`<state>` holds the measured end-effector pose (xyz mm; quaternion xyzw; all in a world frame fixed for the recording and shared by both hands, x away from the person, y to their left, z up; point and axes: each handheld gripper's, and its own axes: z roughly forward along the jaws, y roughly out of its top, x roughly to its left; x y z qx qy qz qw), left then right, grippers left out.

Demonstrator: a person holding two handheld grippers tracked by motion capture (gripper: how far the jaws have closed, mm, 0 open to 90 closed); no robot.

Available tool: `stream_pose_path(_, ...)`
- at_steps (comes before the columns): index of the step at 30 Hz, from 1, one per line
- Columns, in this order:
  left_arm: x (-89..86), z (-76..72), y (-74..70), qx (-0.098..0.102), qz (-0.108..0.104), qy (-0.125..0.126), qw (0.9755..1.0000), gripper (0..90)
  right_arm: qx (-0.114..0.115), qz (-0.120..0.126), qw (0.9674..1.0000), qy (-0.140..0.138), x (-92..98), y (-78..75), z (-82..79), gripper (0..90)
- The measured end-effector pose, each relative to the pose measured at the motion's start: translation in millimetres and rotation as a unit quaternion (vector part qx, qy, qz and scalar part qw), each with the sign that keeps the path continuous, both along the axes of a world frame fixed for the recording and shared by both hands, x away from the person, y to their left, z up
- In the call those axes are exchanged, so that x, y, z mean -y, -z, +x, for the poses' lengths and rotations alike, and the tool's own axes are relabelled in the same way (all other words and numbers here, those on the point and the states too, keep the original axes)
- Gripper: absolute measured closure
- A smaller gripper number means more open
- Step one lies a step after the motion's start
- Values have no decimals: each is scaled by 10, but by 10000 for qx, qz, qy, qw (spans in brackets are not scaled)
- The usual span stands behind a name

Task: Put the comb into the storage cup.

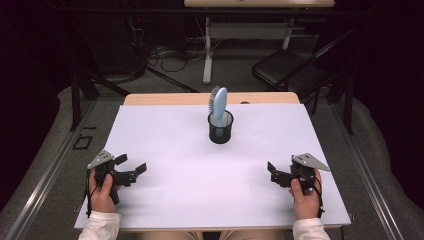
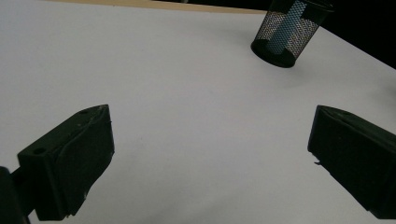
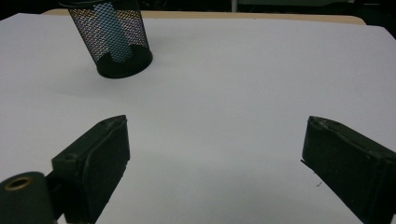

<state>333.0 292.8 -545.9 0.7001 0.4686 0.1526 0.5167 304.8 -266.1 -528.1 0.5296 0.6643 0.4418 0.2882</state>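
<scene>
Two grippers sit low at the near corners of the white table (image 1: 165,200) in the high view: left gripper (image 1: 134,166) and right gripper (image 1: 272,170), each w/ jaws spread wide, nothing between them. Both point inward toward the middle, well apart from the black mesh cup (image 1: 220,129) at centre-back; looks like a ready pose w/ the reach not yet begun. Blue hairbrush (image 1: 218,104) stands in the cup, handle down, bristle head up; long axis near vertical, leaning slightly left, bristles facing left. Cup keeps it upright, so prob. easiest to grab by the head.

Left gripper view: jaws wide apart over bare table; mesh cup (image 2: 288,35) at upper right, brush handle (image 2: 286,27) seen thru the mesh, slanted in this view since the cam is tilted.

Right gripper view: jaws likewise wide, empty. Mesh cup (image 3: 114,42) upper left, blue handle (image 3: 112,33) inside, resting toward the cup's base.
</scene>
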Motion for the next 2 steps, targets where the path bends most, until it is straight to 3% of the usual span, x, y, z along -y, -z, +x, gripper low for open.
stream_pose_path(2, 0, 3, 2, -9, 11, -7, 10000, 6, 8, -6, 10000, 16, 14, 4, 6, 70)
